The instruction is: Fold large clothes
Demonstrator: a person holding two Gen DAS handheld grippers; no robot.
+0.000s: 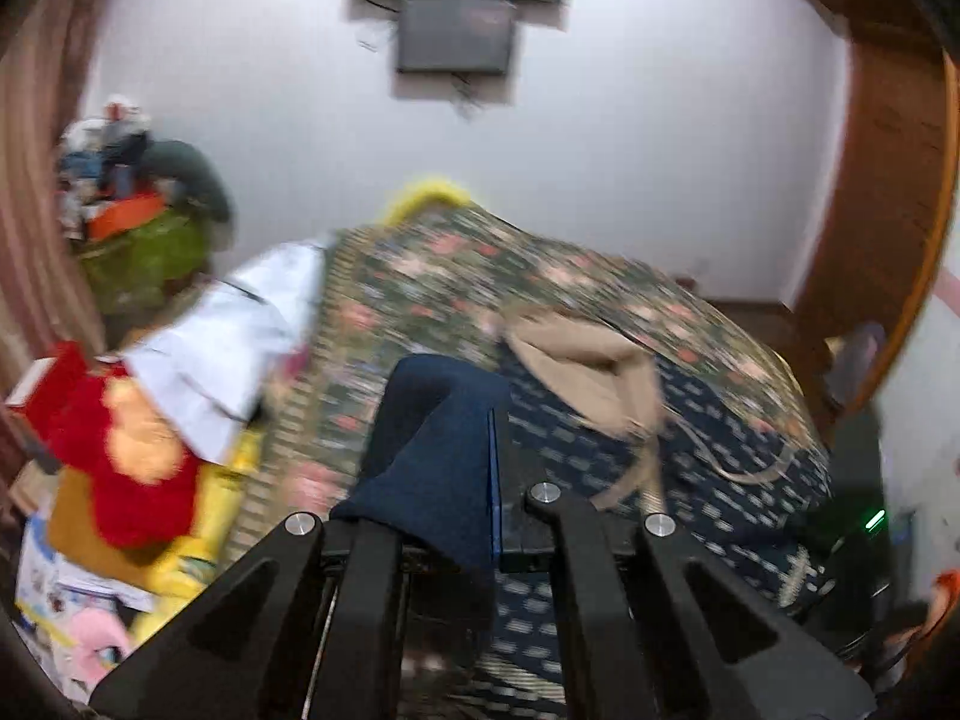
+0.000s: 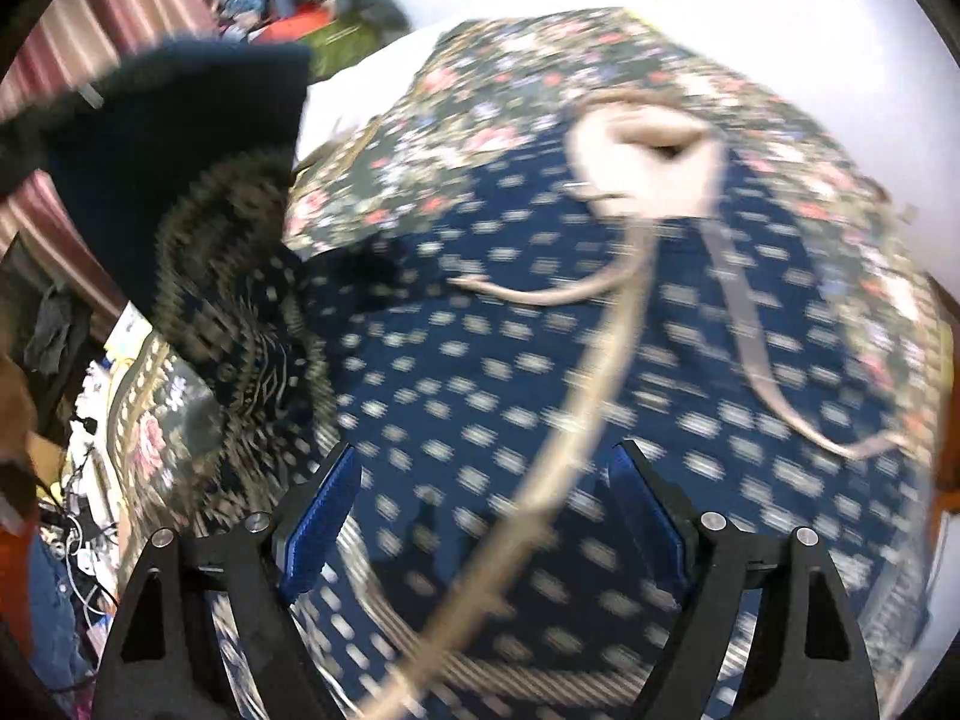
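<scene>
A large navy garment (image 2: 540, 372) with pale woven marks and tan trim lies spread on a floral bedspread (image 2: 510, 60). Its tan-lined hood (image 2: 648, 138) lies at the far end, with tan drawstrings trailing over the cloth. My left gripper (image 1: 480, 468) is shut on a navy part of the garment (image 1: 438, 450) and holds it lifted above the bed; the lifted patterned fold (image 2: 228, 252) shows at the left of the right wrist view. My right gripper (image 2: 486, 516) is open and empty, just above the spread garment. Both views are blurred.
The floral bedspread (image 1: 420, 276) covers a bed by a white wall. White cloth (image 1: 228, 336), a red and yellow soft toy (image 1: 132, 438) and piled clutter (image 1: 138, 210) sit left of the bed. A wooden wardrobe (image 1: 888, 180) stands at the right. A dark screen (image 1: 456, 42) hangs on the wall.
</scene>
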